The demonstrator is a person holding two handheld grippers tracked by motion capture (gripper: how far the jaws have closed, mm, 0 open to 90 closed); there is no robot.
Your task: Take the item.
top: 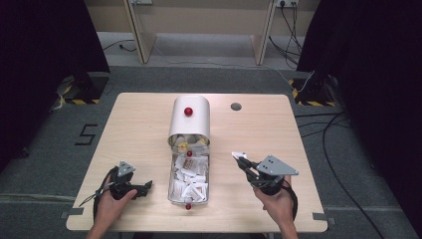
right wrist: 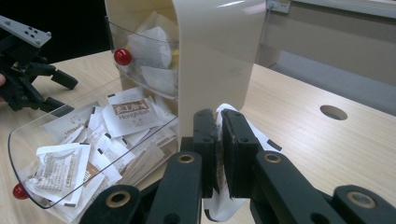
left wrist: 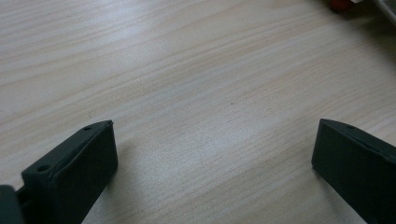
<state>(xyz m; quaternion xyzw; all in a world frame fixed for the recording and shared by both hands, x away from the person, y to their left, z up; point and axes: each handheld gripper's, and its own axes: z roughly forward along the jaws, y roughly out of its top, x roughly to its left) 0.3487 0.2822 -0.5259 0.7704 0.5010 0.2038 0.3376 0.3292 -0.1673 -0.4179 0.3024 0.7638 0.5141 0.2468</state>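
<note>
The right gripper [right wrist: 218, 154] was clamped on a white sachet [right wrist: 254, 133], its jaws pressed together with the packet's edges sticking out above and below; it hung over the table [top: 144, 124] just to the right of the box. The left gripper [top: 144, 186] rested low at the near left, jaws spread wide over bare wood, holding nothing.

By size: the table first, then the cream dispenser box [top: 191, 117] standing at its middle with a red knob [top: 188, 111] on top, then the clear drawer [top: 175, 186] pulled out toward the person and heaped with sachets.

As I judge it, one packet was already lifted out of the drawer and carried clear — where it was meant to go could not be told, since no dish or second container stood on the right side. The rest of the heap lay untouched, and the drawer was not yet pushed home.

The print on most packets was too small to read. The box's upper compartment showed more packets behind clear plastic, their number unclear — and the left gripper view caught just a red scrap at its top edge.
</note>
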